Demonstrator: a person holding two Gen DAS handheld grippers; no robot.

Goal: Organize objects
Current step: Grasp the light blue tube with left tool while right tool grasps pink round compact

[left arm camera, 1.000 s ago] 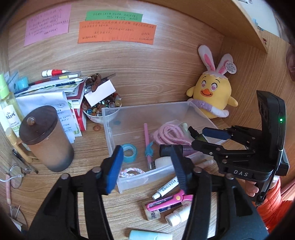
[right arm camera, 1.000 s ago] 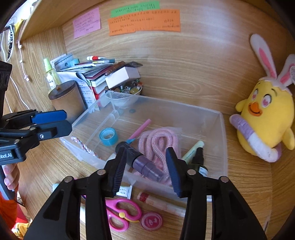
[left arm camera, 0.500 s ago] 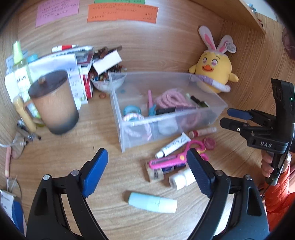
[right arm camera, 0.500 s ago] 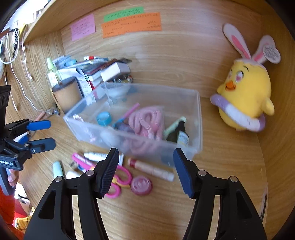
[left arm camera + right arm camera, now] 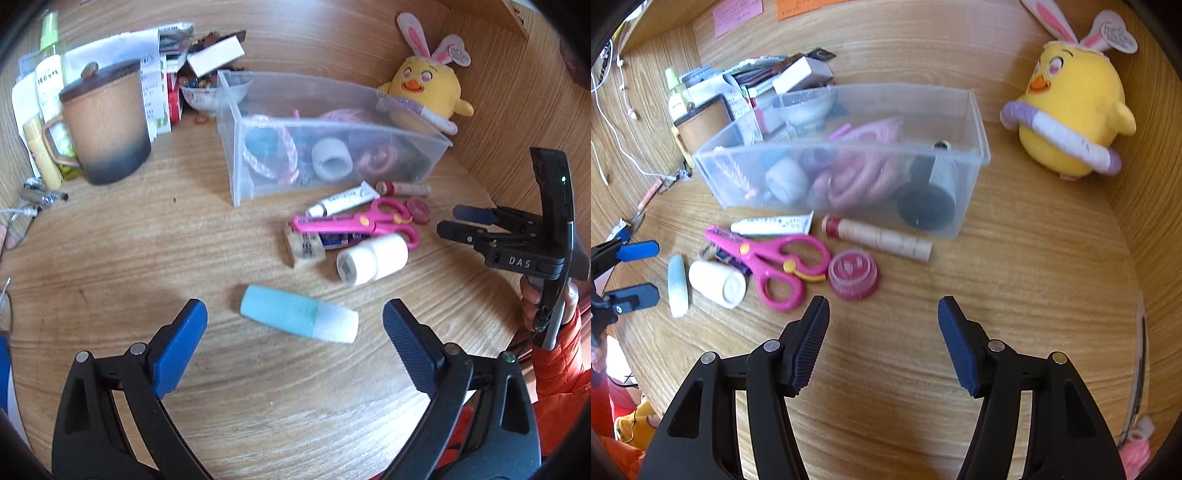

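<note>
A light-blue tube [image 5: 299,319] lies on the wooden table between the tips of my left gripper [image 5: 295,314]. The jaws are opening and the pads stand clear of the tube. My right gripper [image 5: 882,306] is open over bare wood, with nothing between its fingers. Just beyond it lie a red round cap [image 5: 854,273], pink scissors [image 5: 775,258], a white roll [image 5: 716,282], a white tube [image 5: 772,225] and a pale stick [image 5: 882,238]. Behind them stands the clear box [image 5: 975,110], holding pink cord and other small items. My right gripper [image 5: 448,221] also shows at the right of the left wrist view.
A brown lidded mug [image 5: 107,122], a bead bowl [image 5: 207,92] and stacked papers crowd the back left. A yellow plush chick [image 5: 1071,110] sits back right by the wooden side wall. A small eraser block [image 5: 304,247] lies near the scissors. An orange sleeve [image 5: 561,369] holds the right gripper.
Both grippers have drawn back from over the clear box and come down toward the loose items on the table. Both sets of jaws have spread wider, the left most of all.
</note>
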